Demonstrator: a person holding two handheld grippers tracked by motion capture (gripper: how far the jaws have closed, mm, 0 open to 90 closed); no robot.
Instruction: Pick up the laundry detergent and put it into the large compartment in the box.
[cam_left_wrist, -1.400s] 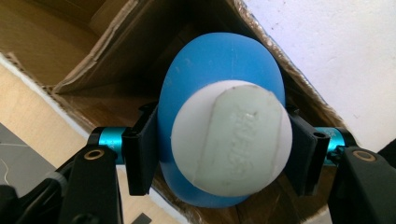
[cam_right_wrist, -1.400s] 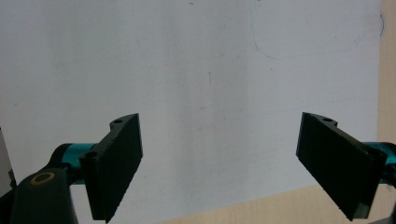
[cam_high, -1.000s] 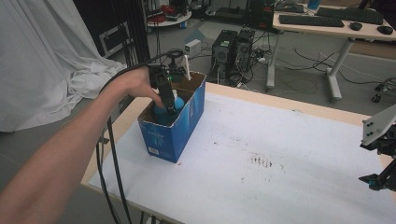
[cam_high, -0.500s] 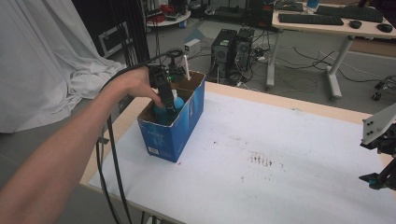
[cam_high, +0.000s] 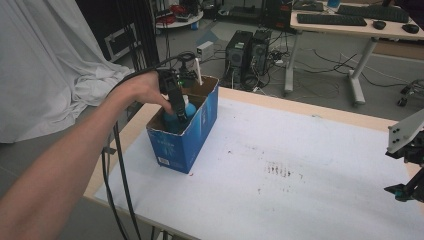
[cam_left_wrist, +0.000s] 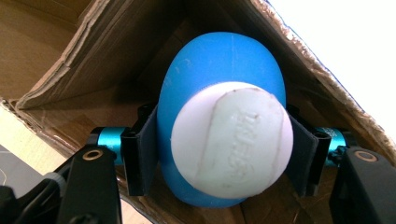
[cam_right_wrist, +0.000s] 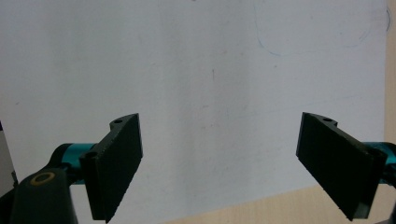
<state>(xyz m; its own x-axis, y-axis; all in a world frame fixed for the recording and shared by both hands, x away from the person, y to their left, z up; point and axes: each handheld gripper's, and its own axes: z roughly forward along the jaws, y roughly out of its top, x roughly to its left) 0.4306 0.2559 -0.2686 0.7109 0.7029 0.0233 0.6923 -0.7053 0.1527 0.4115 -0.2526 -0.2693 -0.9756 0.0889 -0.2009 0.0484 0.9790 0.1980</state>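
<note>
The blue cardboard box (cam_high: 187, 135) is serving as landmark, standing near the far left corner of the white-covered table (cam_high: 310, 165). In the high view its near wall is hiding most of the blue bottle (cam_high: 176, 117) inside it, and the left gripper (cam_high: 178, 111) is blocking the rest, so just a rounded blue patch is showing. The right gripper (cam_high: 407, 170) is being cut off by the frame edge, well apart from the box on the opposite side of the table. The left forearm is reaching in diagonally, the hand (cam_high: 145, 90) wrapping the gripper body above the box's open top, gripper pointing down into it. In the left gripper view the black pads (cam_left_wrist: 144, 154) are pinching the bottle (cam_left_wrist: 219, 140) from both flanks; its smooth blue plastic body is bulging, its round white cap is facing the camera with embossed lettering too worn to read. Torn corrugated flaps (cam_left_wrist: 70, 60) are surrounding it. The right gripper (cam_right_wrist: 219, 163) is hovering over bare white paper, flat pads spread wide, nothing between them.
</note>
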